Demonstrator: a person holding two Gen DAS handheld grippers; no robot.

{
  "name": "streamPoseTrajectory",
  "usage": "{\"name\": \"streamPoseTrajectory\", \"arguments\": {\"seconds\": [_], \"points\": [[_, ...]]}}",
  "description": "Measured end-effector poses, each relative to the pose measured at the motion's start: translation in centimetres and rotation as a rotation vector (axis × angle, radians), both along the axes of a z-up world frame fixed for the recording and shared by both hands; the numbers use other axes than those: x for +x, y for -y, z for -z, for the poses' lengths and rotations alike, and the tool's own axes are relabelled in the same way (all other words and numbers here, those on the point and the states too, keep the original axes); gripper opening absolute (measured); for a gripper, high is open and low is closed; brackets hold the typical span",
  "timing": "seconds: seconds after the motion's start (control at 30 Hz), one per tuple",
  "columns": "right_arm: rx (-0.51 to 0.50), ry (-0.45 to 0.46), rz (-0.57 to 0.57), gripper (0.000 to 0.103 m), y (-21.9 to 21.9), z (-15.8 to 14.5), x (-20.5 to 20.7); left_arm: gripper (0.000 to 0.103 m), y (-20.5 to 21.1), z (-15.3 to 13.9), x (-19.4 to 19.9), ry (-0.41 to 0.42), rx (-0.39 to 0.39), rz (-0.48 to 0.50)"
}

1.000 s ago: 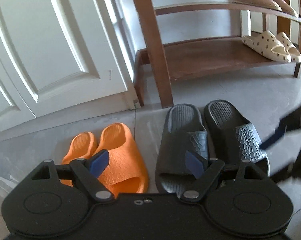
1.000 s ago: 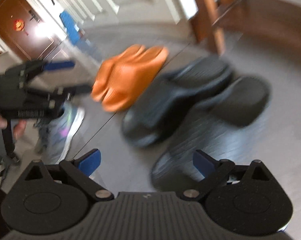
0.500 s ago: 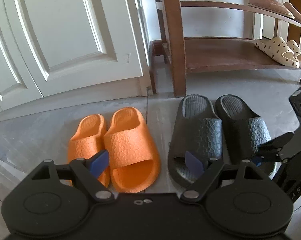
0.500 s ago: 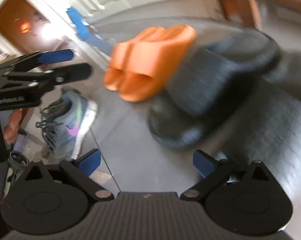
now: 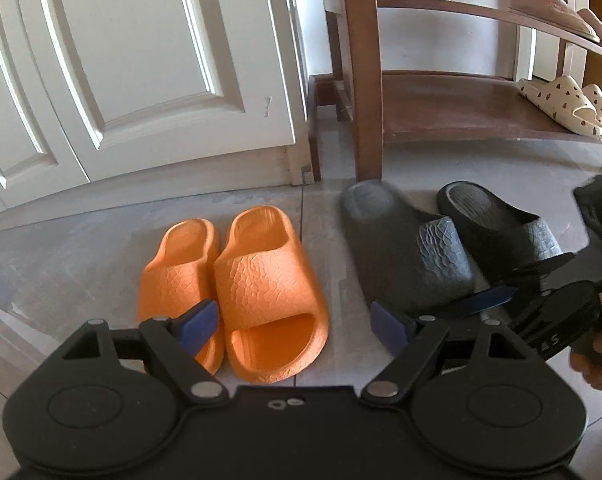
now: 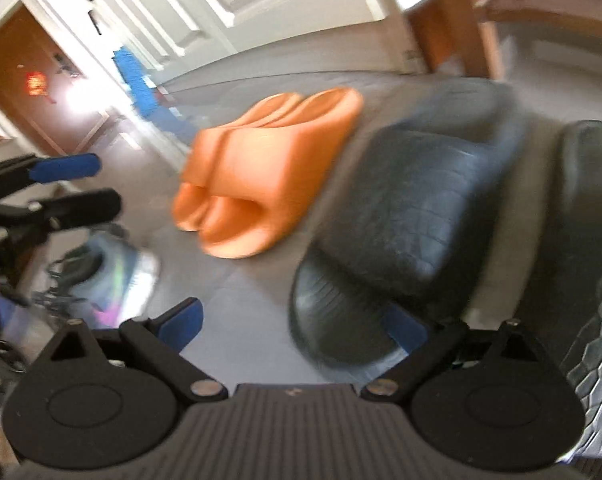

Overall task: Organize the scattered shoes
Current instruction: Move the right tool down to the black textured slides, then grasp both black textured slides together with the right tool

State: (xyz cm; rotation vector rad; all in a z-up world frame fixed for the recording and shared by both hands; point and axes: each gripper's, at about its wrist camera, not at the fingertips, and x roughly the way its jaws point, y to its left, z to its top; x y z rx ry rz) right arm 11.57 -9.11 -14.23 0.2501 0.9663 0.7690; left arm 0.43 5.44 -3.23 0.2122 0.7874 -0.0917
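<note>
while both tongs sit wide open and empty, the shoes are all on the floor in front of the wooden shoe rack (image 5: 365, 80).

left tongs (image 5: 293, 326) hover low over the orange slides (image 5: 257, 280), which sit side by side, touching, heel openings toward the camera. right tongs (image 6: 293, 326) are down at the near black slide (image 6: 401, 208); its heel end sits between the blue pads, not yet pinched as far as i can tell. right view is blurred, so contact is uncertain. far black slide (image 5: 497, 228) lies just beside its mate, toes toward the rack.

handling guess: moulded foam or rubber slides, light, springy, textured strap so decent friction. soft enough that a pinch will deform them, not fragile. best hold looks like the strap edge or the heel rim of the sole; a grab across the full width is likely too wide for the tongs. a one-sided grip will let the shoe droop and swing, so keep it low and short.

grey sneaker (image 6: 101, 276) lies off to the left, apart from the pairs, probably still to sort. beige slides (image 5: 561, 104) already on the lower shelf; free room beside them.
</note>
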Motion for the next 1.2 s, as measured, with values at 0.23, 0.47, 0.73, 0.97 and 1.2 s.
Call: {"name": "streamPoseTrajectory", "arguments": {"seconds": [0.23,0.47,0.73,0.97,1.2], "points": [[0.012,-0.026,0.098,0.098,6.2,-0.4,-0.1,0.083,1.9,-0.2,0.7,0.022,-0.020,0.037],[-0.053,0.059,0.136,0.098,12.2,-2.4,-5.6,0.083,4.2,1.1,2.6,0.006,-0.071,0.086],[-0.163,0.070,0.232,0.097,15.8,-1.6,-5.3,0.082,8.1,3.4,6.0,-0.097,-0.189,0.250],[-0.165,0.043,0.201,0.055,14.5,0.3,-2.0,0.079,9.3,6.6,11.0,-0.237,-0.246,0.272],[-0.136,0.075,0.154,0.053,13.8,0.8,-1.8,0.056,11.4,8.7,12.1,-0.317,-0.331,0.353]]}}
